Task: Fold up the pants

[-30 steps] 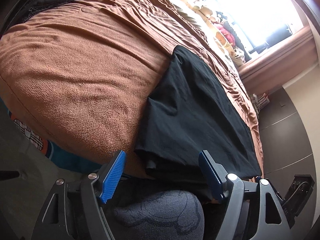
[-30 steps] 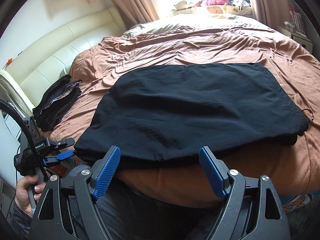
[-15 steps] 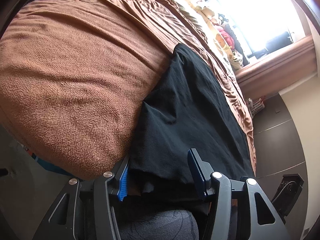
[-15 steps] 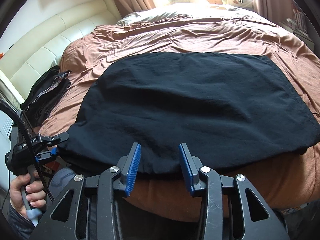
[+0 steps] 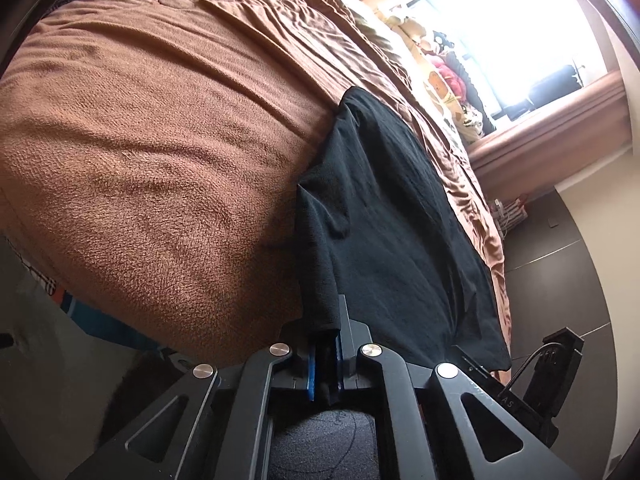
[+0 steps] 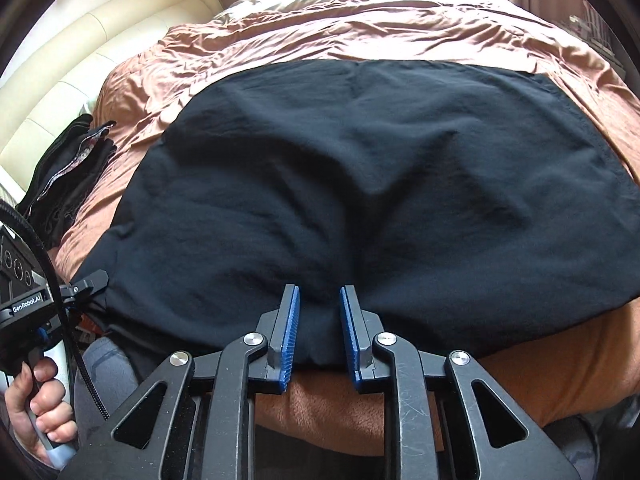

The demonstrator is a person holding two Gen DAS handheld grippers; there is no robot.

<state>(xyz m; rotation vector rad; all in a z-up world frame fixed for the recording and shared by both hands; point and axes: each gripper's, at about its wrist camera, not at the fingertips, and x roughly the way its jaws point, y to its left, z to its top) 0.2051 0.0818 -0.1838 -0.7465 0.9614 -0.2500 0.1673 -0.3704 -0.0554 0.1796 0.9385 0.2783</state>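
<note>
Black pants (image 6: pixel 380 176) lie spread flat on a brown bedspread (image 6: pixel 360 28), with their near edge at the bed's front edge. My right gripper (image 6: pixel 319 320) is closed on a bunched fold of that near edge, the cloth filling the gap between its blue pads. My left gripper (image 5: pixel 325 354) is shut on the near left corner of the pants (image 5: pixel 384 216), and the cloth runs taut up from its pads. The left gripper also shows at the left of the right wrist view (image 6: pixel 86 284), held by a hand.
A pile of dark clothes (image 6: pixel 64 176) lies on the bed's left side beside a cream headboard (image 6: pixel 72 76). Stuffed toys (image 5: pixel 444 84) sit along a bright window. Dark floor (image 5: pixel 560 264) lies beside the bed. The person's grey-clad knee (image 6: pixel 108 376) is under the bed's edge.
Both grippers moved forward onto the near edge of the pants and closed on it. They were wide open one second ago and half closed half a second ago.
</note>
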